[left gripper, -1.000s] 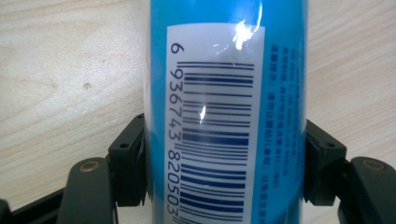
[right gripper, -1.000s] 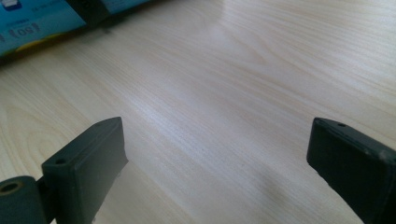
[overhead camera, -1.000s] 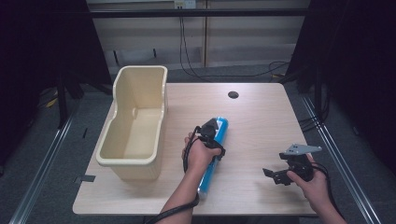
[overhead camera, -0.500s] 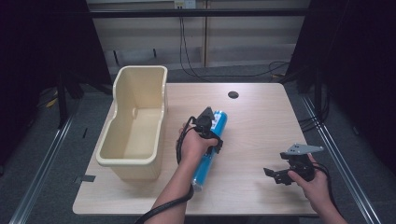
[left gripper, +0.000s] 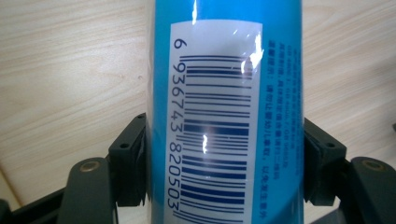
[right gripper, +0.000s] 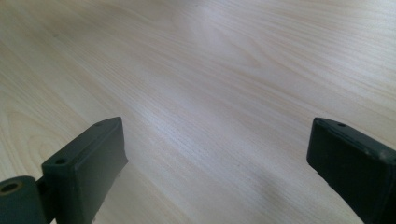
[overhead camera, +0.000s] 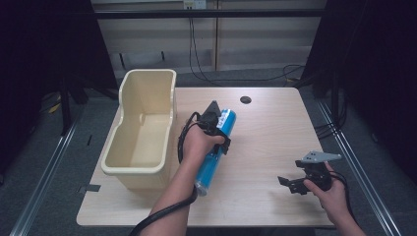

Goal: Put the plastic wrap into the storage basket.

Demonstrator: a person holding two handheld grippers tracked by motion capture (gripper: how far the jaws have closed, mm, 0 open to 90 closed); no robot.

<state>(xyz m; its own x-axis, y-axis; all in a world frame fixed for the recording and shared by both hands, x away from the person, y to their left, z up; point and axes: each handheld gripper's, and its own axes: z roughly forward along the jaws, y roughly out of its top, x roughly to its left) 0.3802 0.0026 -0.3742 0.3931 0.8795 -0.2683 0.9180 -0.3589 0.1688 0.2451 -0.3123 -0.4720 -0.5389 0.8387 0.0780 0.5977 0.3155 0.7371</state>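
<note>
The left gripper (overhead camera: 216,129) has its jaws clamped on a blue tube (left gripper: 229,93), one pad pressed to each side of the barcode label, so the tube runs lengthwise between them above the wooden surface (overhead camera: 265,132). A cream bin (overhead camera: 142,132) stands just beside this gripper's hand. The right gripper (overhead camera: 295,183), well apart, rests with jaws spread wide over bare wood, nothing between them.
</note>
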